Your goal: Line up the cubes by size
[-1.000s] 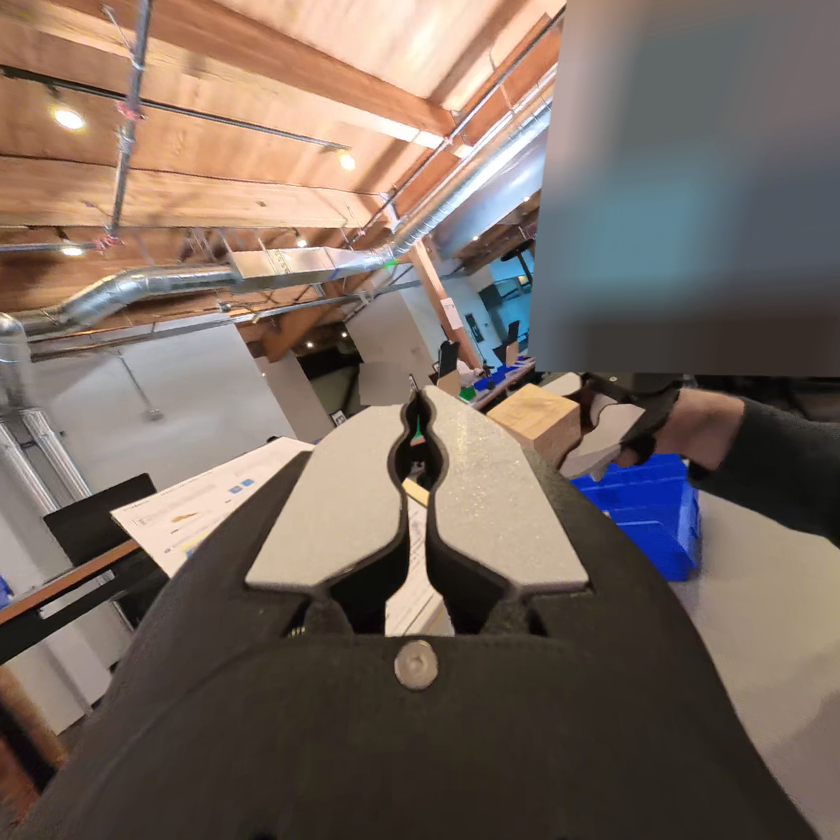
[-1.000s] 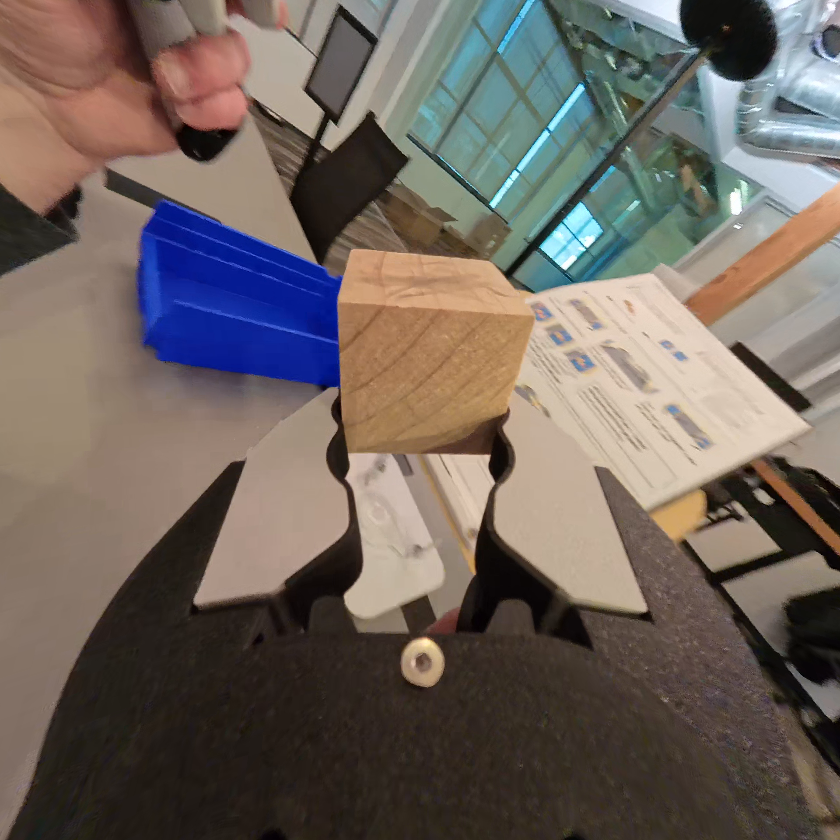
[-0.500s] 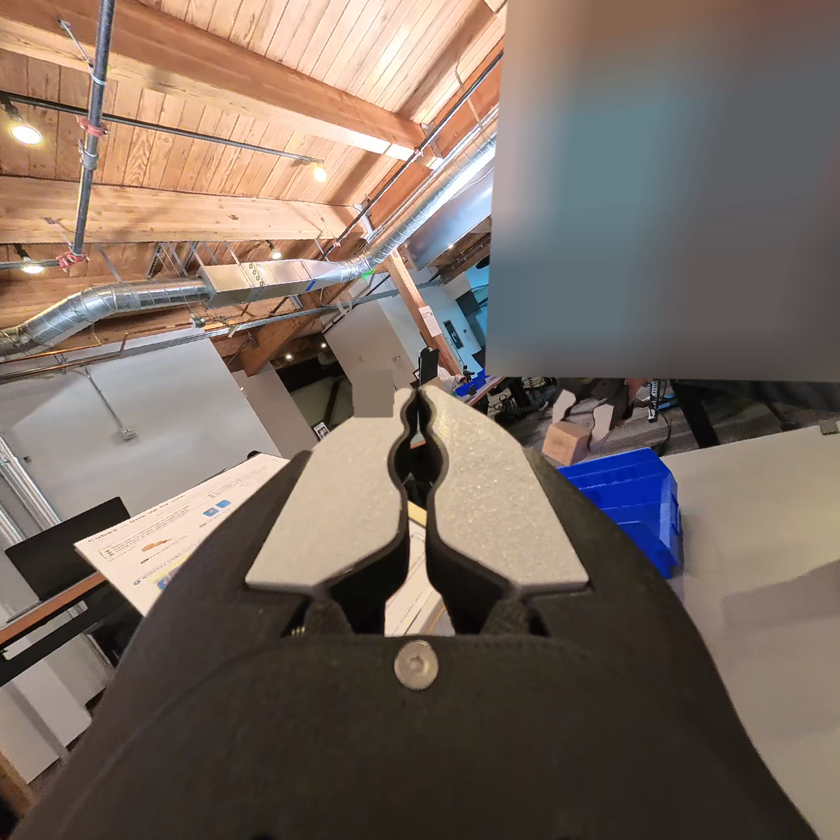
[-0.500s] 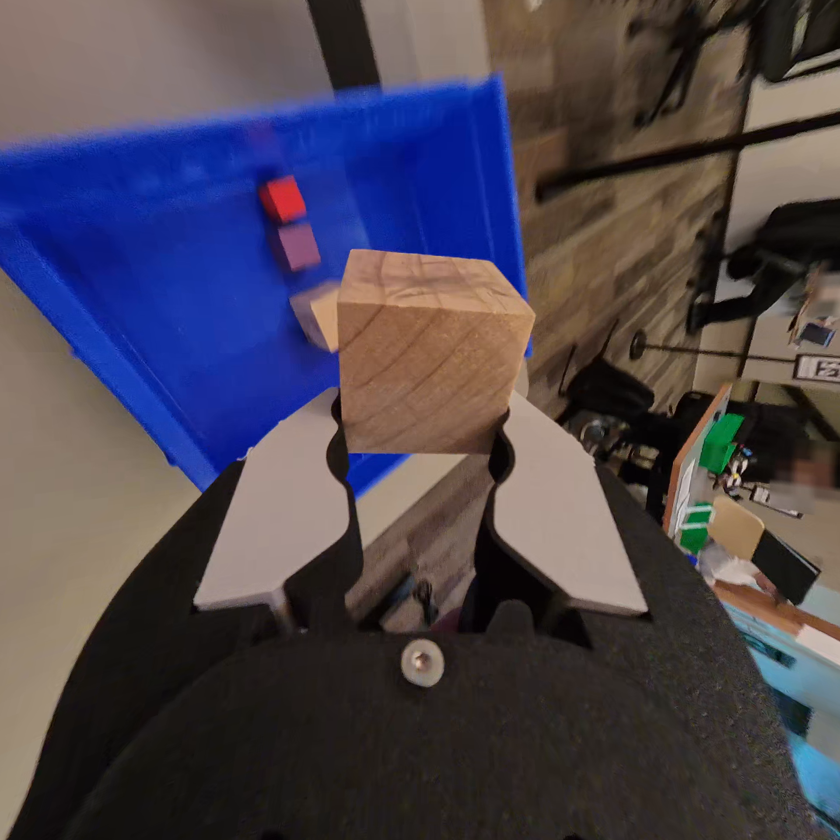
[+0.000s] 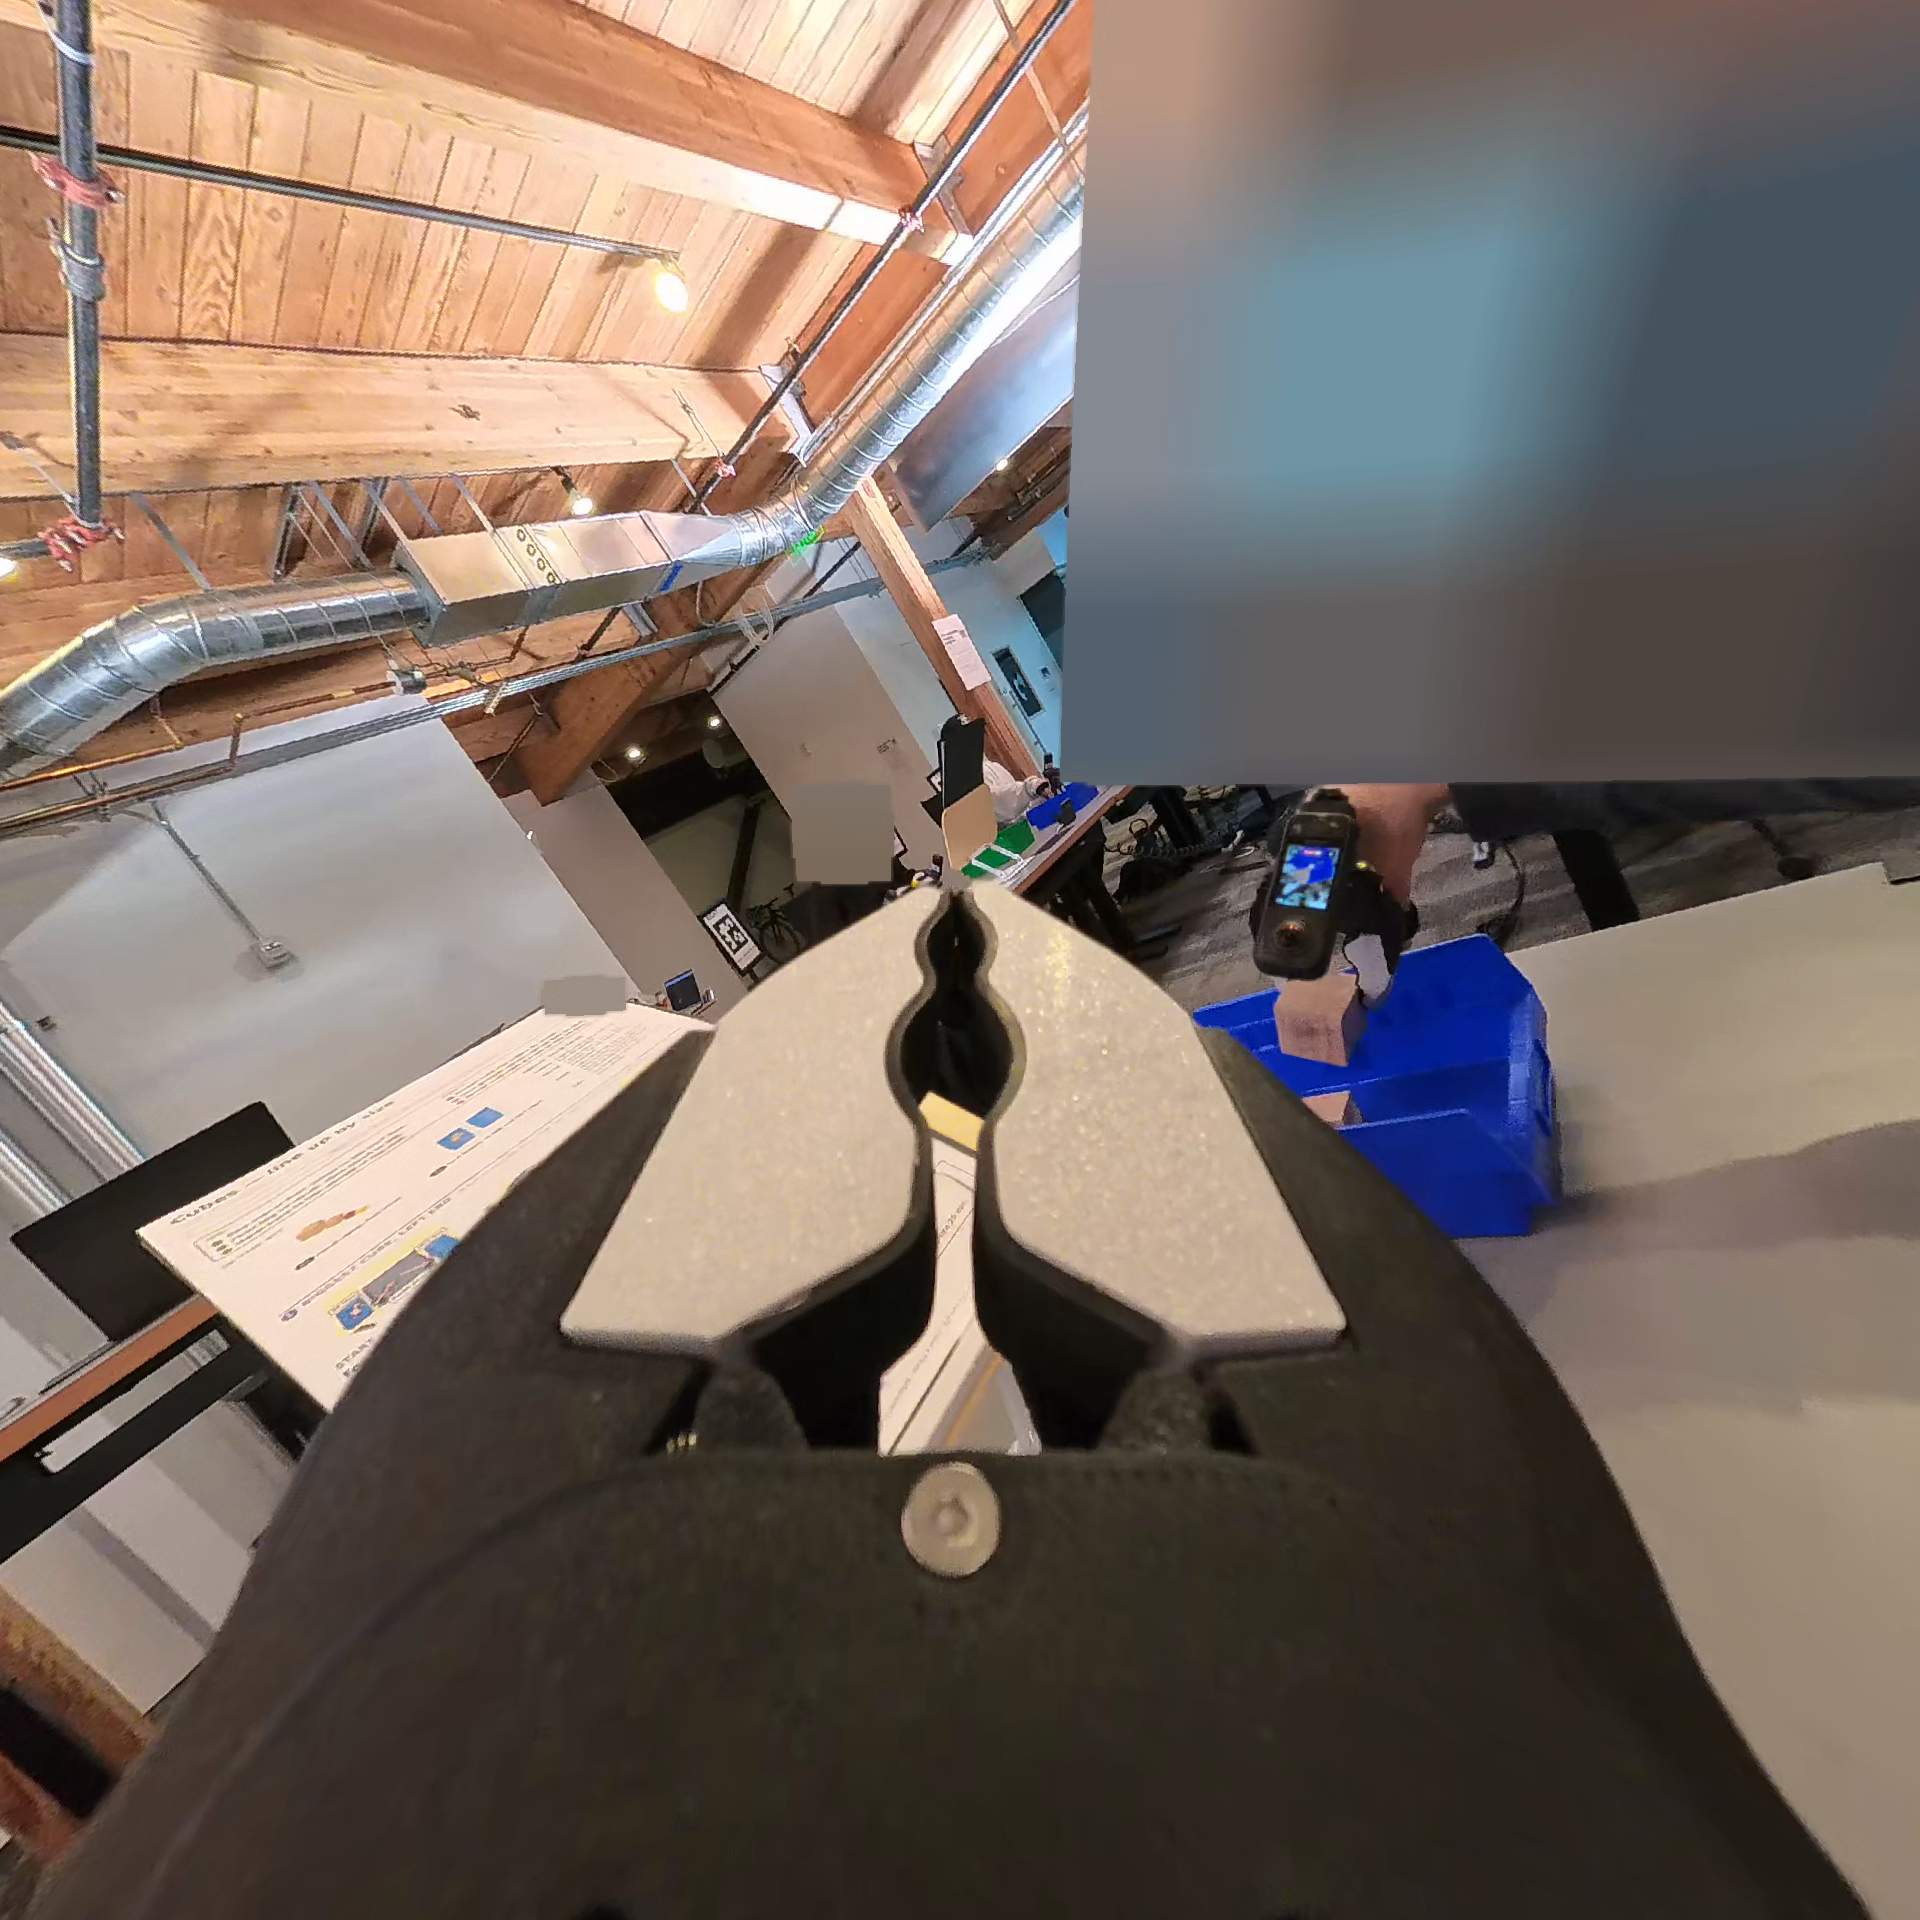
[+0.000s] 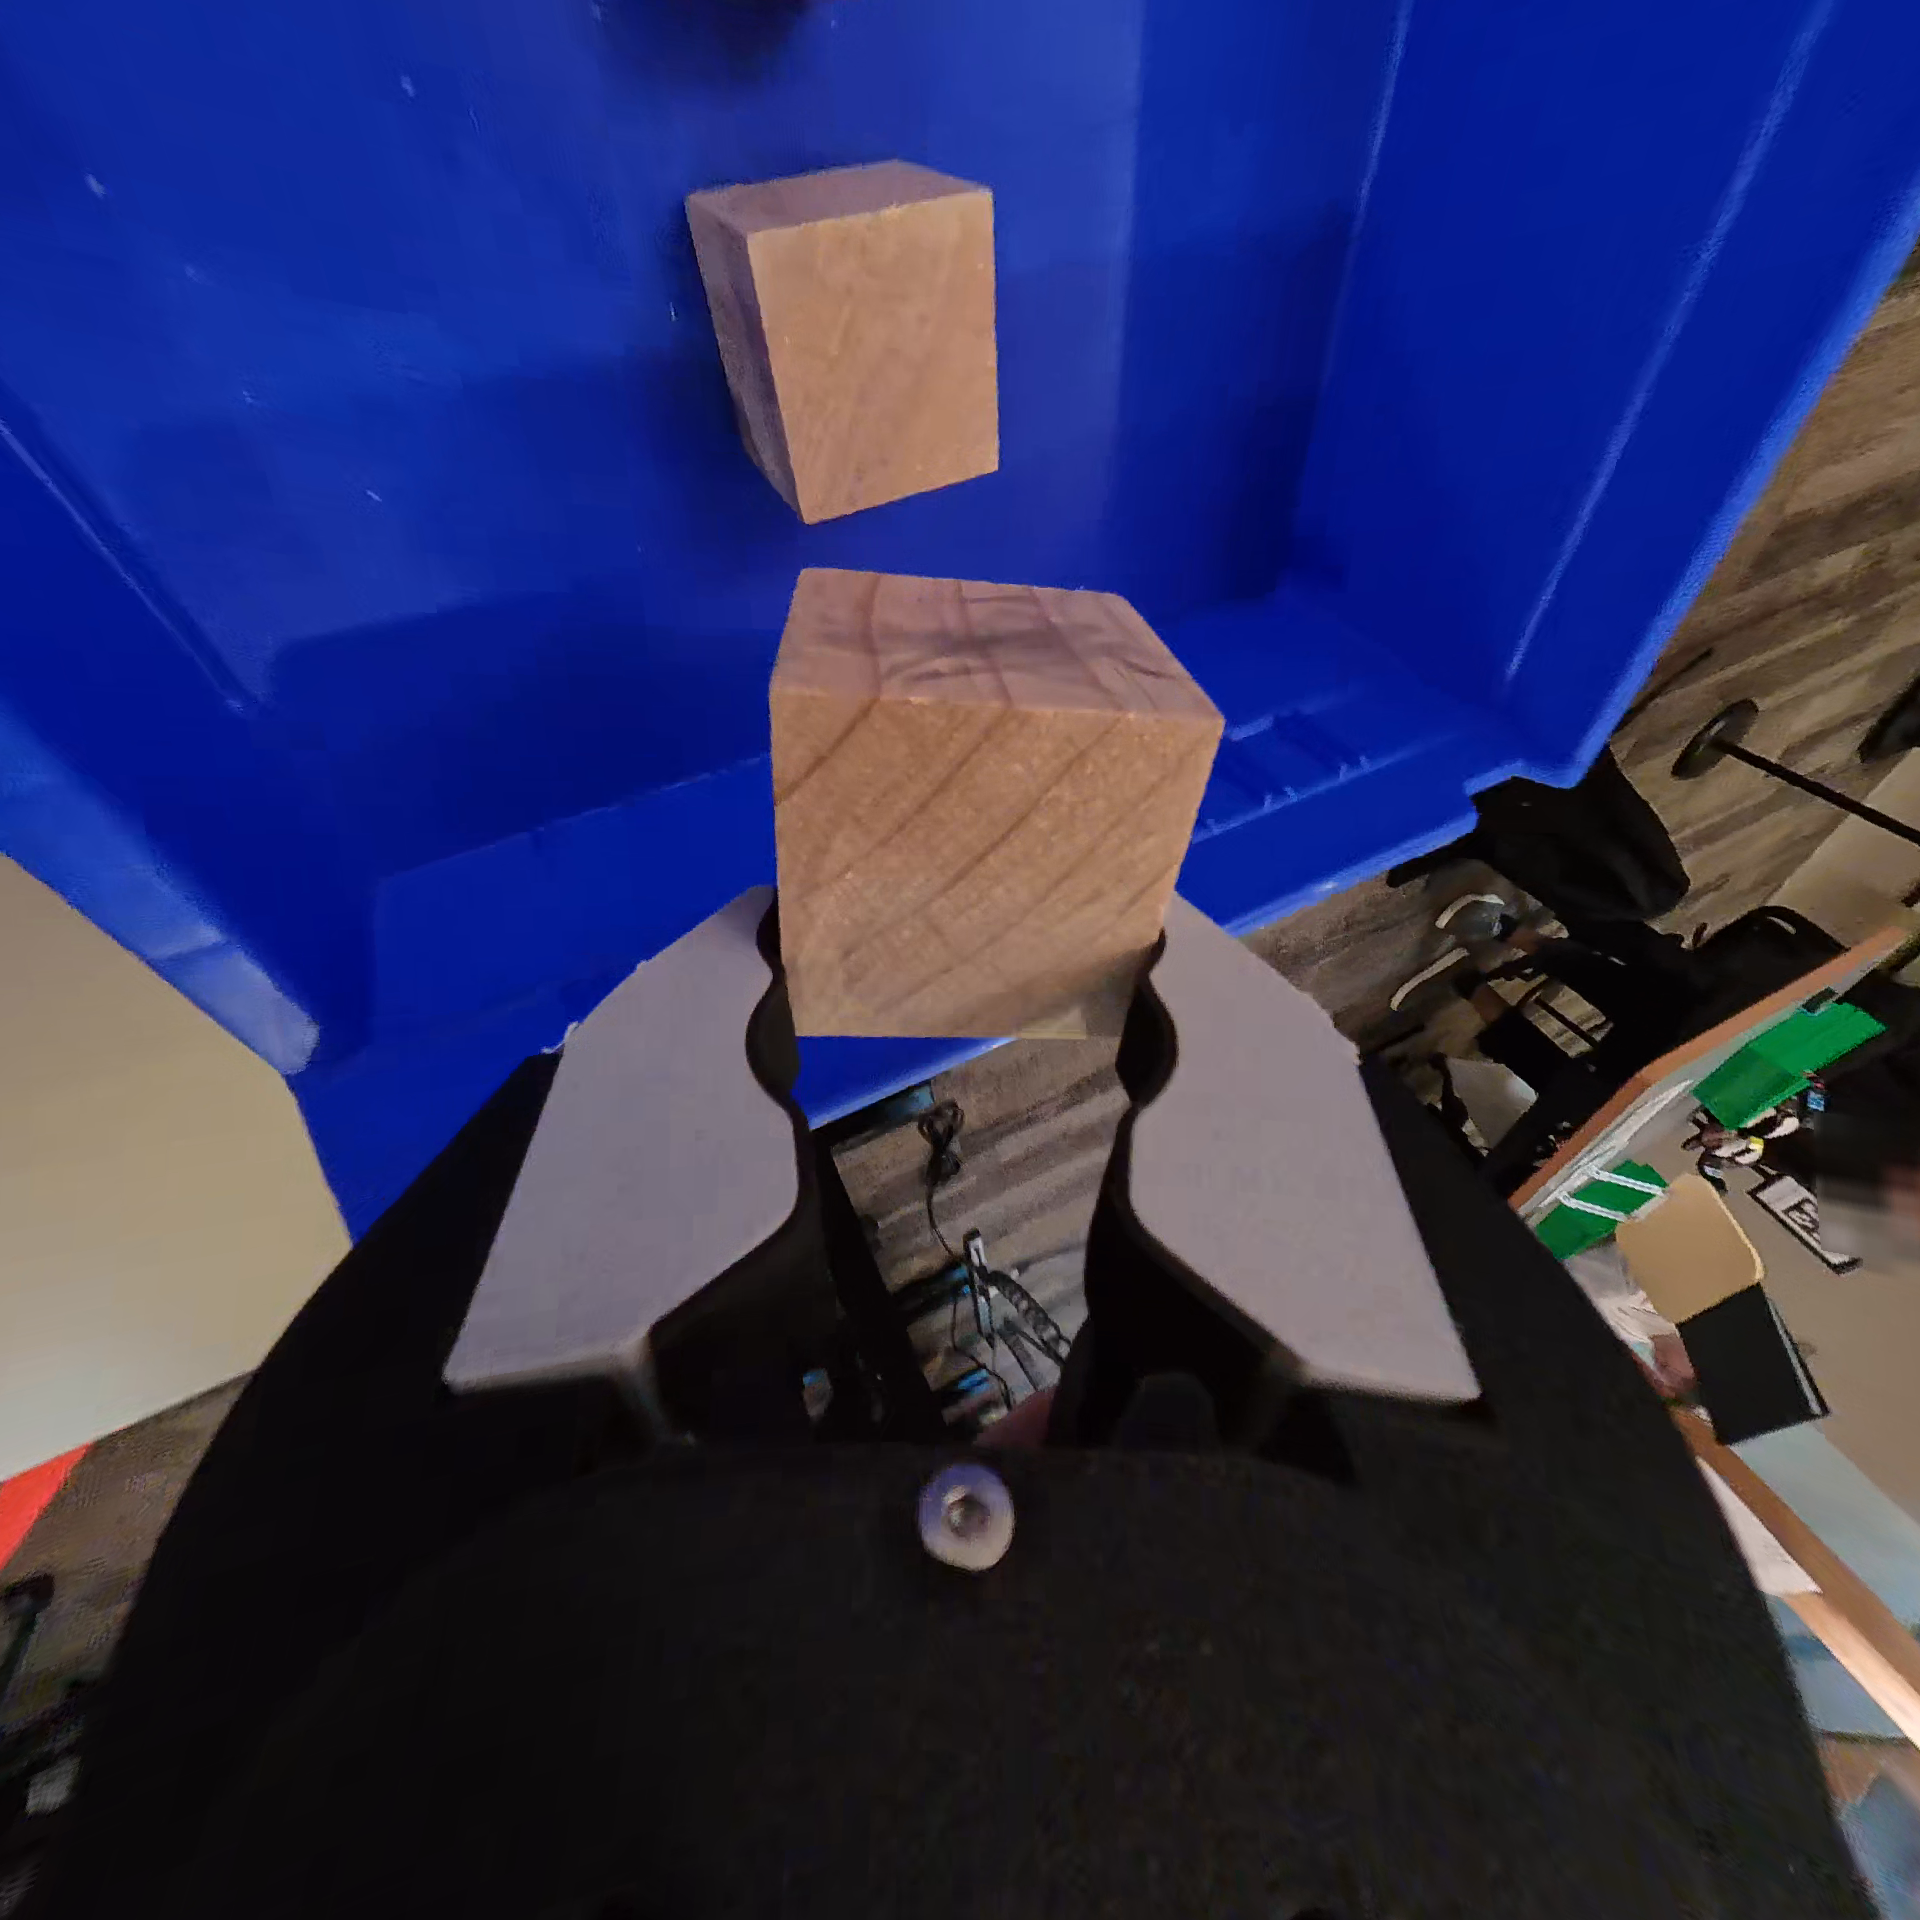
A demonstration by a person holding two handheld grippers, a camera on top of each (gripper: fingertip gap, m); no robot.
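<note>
Your right claw is clamped on a big wooden cube over the blue bin, where a smaller wooden cube sits, while your left claw is closed on nothing.

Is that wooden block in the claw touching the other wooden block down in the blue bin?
Apart. In the right wrist view, blue bin shows between the held cube and the other cube.

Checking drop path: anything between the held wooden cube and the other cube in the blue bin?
Nothing. In the right wrist view, only bare blue bin wall shows between the held cube and the second cube.
</note>
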